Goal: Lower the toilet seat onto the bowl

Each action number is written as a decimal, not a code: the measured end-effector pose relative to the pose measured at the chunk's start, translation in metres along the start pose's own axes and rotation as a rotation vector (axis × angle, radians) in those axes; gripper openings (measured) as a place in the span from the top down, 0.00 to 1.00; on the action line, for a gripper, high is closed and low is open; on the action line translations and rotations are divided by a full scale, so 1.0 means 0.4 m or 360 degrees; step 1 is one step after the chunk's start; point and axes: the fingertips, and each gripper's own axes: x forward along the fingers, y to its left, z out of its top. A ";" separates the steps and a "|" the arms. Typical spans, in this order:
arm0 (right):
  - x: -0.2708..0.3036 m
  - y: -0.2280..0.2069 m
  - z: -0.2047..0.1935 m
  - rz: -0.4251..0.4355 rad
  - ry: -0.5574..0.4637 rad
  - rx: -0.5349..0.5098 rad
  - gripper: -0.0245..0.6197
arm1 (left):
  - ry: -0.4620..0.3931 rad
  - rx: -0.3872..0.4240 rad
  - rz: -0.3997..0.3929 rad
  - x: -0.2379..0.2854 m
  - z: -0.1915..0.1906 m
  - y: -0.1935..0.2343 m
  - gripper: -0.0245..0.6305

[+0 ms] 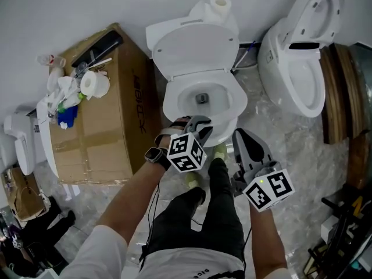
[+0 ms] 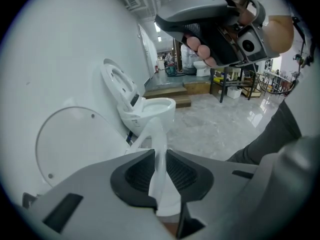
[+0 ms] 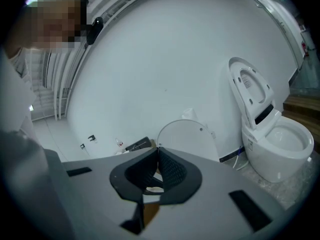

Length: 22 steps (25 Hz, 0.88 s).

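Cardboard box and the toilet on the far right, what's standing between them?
In the head view, a second toilet with its lid up stands between the cardboard box and the far-right toilet. The left gripper has its claw on its seat.

We stand on a glossy grey marbled stone floor (image 1: 293, 153). Directly on it we see a white ceramic toilet (image 1: 172, 104) against the wall and a large brown cardboard box (image 1: 110, 124) just left of it. To the right are a second white toilet (image 1: 290, 83) and, beyond it, curved brown wooden boards (image 1: 337, 92).
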 end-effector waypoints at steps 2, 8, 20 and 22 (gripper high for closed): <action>-0.007 -0.006 -0.026 -0.0015 -0.0003 0.0000 0.94 | -0.0011 -0.0002 -0.0010 0.011 -0.009 -0.024 0.85; -0.028 -0.025 -0.111 -0.0041 0.0007 0.0022 0.94 | -0.0003 0.0023 -0.0043 0.058 -0.057 -0.118 0.83; -0.058 -0.089 -0.257 -0.0087 0.0063 0.0055 0.94 | -0.0015 0.0037 -0.0069 0.168 -0.159 -0.271 0.81; -0.061 -0.096 -0.278 -0.0090 0.0073 0.0067 0.94 | -0.0010 0.0030 -0.0087 0.187 -0.175 -0.291 0.81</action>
